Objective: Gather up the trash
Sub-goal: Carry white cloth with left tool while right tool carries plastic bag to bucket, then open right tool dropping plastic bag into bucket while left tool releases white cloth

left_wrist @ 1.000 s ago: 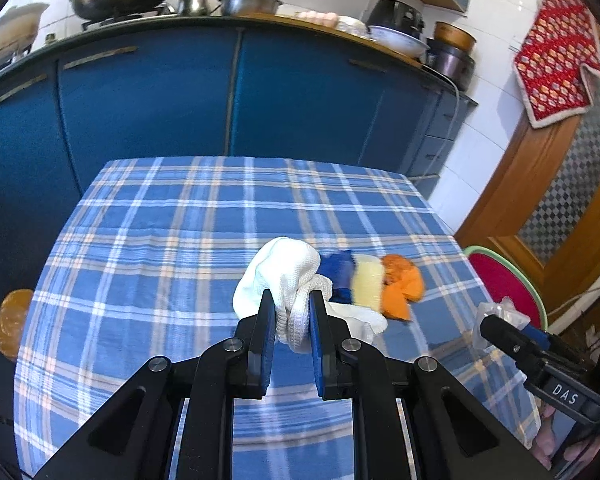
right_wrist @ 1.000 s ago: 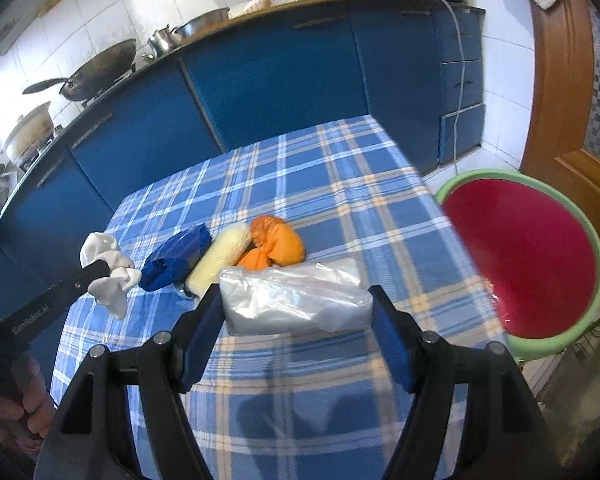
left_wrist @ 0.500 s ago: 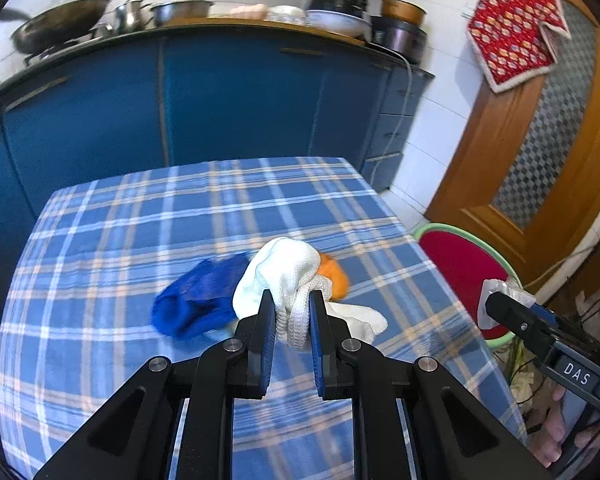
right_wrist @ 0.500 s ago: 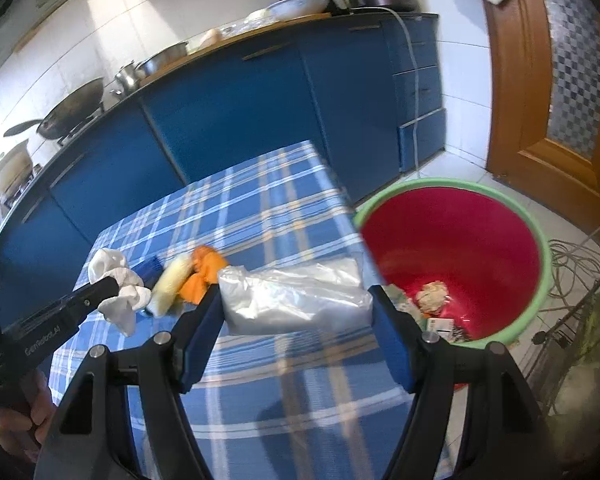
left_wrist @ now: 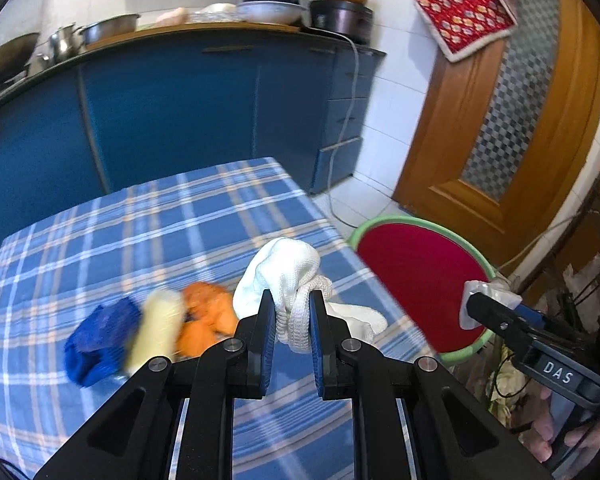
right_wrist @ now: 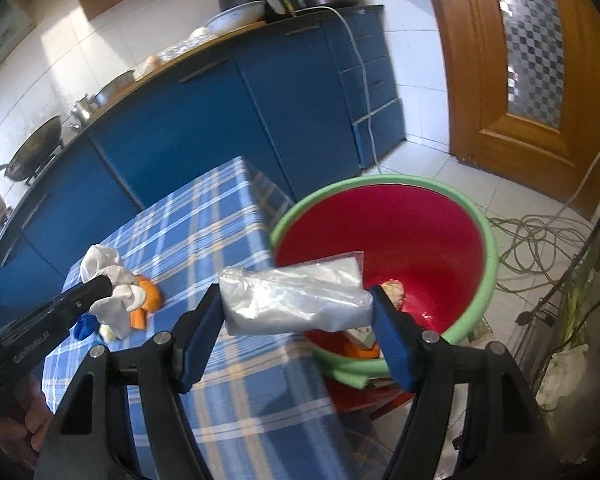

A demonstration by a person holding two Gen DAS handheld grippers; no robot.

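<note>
left wrist view looking steeply down past its fingers at the checked tablecloth (left_wrist: 148, 240), close, right wrist view angled likewise over the red bin (right_wrist: 488, 240), both sharing tablecloth, bin, blue cabinets (left_wrist: 180, 112)

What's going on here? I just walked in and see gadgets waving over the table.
A person is clearing trash with two handheld grippers. The left gripper is clamped on a crumpled white knitted cloth, the right gripper on a clear plastic bag, held above the rim of the red bin with a green rim, which already holds some scraps. Blue, pale yellow and orange wads lie on the blue checked tablecloth.
</note>
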